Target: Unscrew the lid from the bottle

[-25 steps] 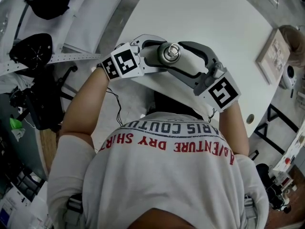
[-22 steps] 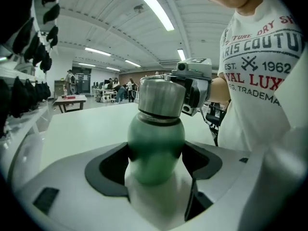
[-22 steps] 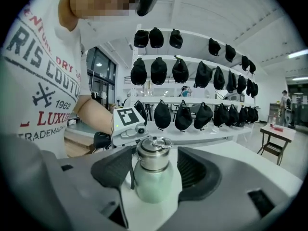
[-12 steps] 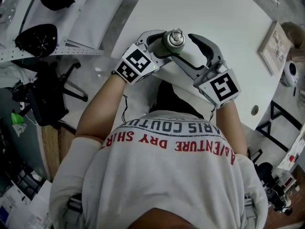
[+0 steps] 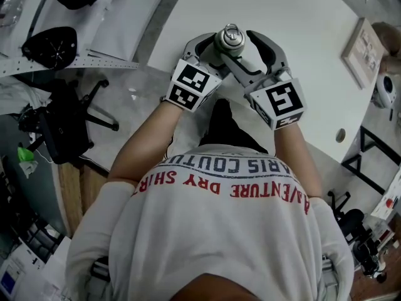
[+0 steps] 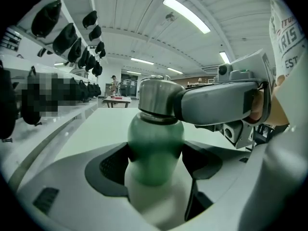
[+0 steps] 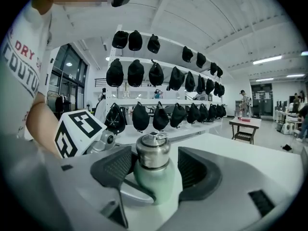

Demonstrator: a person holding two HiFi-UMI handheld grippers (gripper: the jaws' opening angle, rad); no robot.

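Over the white surface, the left gripper clamps the green metal bottle. The right gripper stands open around its steel lid. Shelved black caps hang behind. The bottle's base is hidden.

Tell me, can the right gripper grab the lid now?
Probably yes: the lid sits between the open jaws of the right gripper, nothing blocking it, and the left gripper holds the bottle.
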